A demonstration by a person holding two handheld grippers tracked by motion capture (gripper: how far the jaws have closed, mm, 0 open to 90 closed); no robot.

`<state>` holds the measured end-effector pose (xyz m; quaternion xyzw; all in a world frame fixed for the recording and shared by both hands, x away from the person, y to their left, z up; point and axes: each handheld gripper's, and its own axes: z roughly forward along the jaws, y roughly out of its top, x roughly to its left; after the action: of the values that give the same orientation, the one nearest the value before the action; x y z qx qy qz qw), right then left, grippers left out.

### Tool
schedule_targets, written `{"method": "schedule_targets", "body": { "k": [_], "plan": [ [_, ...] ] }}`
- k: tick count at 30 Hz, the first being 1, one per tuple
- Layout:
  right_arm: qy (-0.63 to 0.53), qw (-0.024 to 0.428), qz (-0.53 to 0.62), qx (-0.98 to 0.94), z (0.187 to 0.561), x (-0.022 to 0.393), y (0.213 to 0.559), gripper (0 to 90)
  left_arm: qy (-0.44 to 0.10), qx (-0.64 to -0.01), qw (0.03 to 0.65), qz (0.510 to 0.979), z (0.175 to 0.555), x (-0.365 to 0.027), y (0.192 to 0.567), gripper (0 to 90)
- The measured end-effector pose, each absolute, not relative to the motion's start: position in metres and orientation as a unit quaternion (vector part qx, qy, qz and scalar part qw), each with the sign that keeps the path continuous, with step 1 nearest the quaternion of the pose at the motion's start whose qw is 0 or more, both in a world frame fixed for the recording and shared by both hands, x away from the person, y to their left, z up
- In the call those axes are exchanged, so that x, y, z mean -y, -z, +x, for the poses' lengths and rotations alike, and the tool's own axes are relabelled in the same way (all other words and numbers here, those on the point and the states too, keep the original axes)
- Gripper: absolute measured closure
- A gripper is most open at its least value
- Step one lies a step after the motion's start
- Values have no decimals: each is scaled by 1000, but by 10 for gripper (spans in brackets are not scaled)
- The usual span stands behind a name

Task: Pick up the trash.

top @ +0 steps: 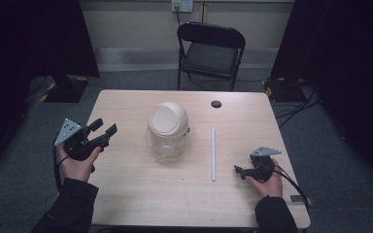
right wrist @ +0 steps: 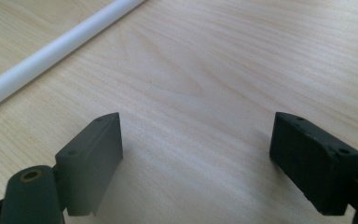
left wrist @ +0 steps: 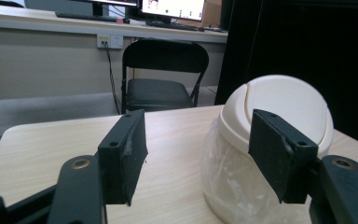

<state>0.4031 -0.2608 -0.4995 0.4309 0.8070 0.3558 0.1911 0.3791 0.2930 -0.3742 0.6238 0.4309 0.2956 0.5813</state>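
Both tools stood open and empty; the left tool (top: 104,130) risked toppling the light swing-lid bin (top: 168,130) if it struck the lid.

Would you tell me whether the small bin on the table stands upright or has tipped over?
Upright: the bin rests on its clear base, with the cream domed lid on top.

A bin (top: 168,130) stands near the middle of the table (top: 126,194), with a tube (top: 213,153) lying lengthwise to its right, well apart from it. The left gripper (top: 103,130) is held left of the bin, above the table's left edge, while the right gripper (top: 238,170) sits low over the table, just right of the tube's near end. A chair (top: 211,54) stands behind the table's far edge.
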Motion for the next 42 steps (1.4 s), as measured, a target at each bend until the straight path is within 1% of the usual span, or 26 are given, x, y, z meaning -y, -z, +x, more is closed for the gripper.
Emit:
{"method": "schedule_targets", "body": {
  "k": [11,21,28,36,42],
  "plan": [
    [-355,192,432,-807,403,261,499,166,-293,-409,597,625,395,-272,363,357],
    [-355,193,432,-806,403,261,499,166,-284,-395,598,638,414,-247,359,349],
    [-355,193,433,-806,403,261,499,166,-276,-394,592,646,426,-231,365,347],
    [-354,193,433,-806,403,261,499,166,-260,-398,568,672,445,-207,382,342],
    [-355,193,433,-806,403,261,500,167,-251,-403,553,685,452,-197,394,341]
  ]
}}
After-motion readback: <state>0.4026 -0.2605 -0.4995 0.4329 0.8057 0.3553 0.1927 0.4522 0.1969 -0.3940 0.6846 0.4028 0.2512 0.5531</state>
